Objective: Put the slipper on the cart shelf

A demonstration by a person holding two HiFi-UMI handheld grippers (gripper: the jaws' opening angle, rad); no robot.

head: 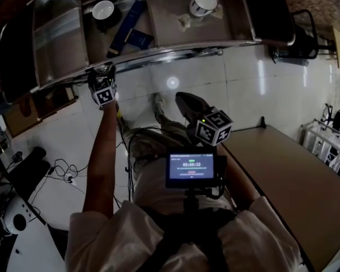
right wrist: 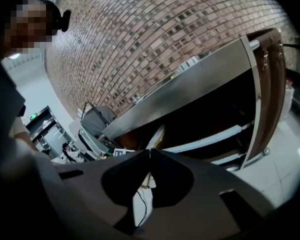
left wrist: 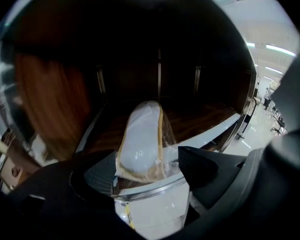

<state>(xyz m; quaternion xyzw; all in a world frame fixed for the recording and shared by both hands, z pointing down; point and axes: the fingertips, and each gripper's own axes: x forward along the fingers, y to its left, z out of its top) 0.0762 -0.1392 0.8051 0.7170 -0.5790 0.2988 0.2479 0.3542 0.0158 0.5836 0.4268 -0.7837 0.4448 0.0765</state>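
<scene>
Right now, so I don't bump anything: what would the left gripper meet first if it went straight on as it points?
The slipper, lying on the cart shelf, straight ahead between the open fingers of the left gripper; how close is unclear.

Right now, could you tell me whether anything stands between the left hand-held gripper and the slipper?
Nothing visible does: the white, tan-edged, plastic-wrapped slipper lies on the dark wooden shelf, its near end between the open jaws of the left hand-held gripper.

Left arm outstretched, left hand-held gripper jaws apart; right hand-held gripper close to torso, jaws together
</scene>
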